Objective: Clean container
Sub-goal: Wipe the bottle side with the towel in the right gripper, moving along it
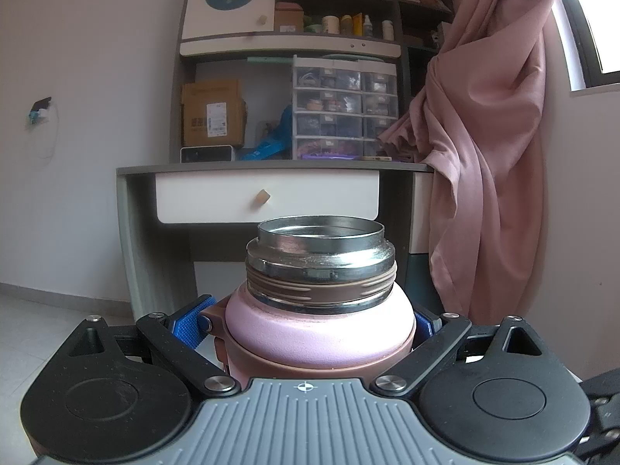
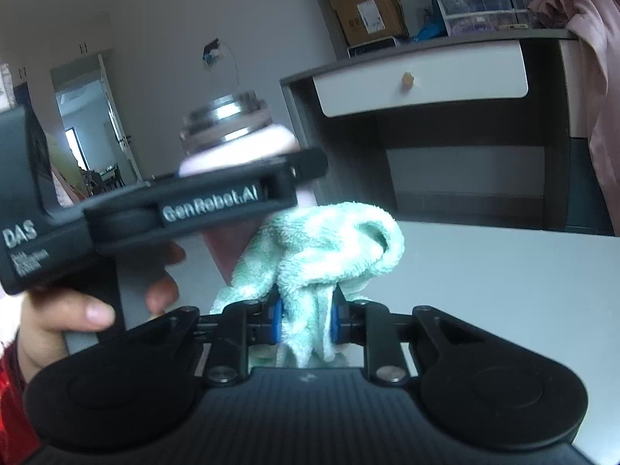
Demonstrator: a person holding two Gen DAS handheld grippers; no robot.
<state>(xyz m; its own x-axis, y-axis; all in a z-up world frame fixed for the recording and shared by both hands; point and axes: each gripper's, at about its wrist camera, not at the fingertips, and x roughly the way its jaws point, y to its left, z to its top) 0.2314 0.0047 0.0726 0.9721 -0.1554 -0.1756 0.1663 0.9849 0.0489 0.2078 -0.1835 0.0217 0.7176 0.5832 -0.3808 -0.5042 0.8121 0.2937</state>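
Desk (image 1: 271,168) behind, left gripper (image 1: 308,325) clamping flask (image 1: 319,325)

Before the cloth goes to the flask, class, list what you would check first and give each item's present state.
1. Flask gripped by the left gripper: ok, blue pads press both sides of the pink body.
2. Lid off, mouth open: ok, the steel rim is uncovered.
3. Cloth held by the right gripper: ok, the green towel is pinched between its fingers.
4. Cloth beside the flask: ok in the right wrist view, though whether they touch cannot be told.
5. Flask upright: ok in the left wrist view.
6. Inside of the flask dirty or clean: cannot tell, the interior is not visible.
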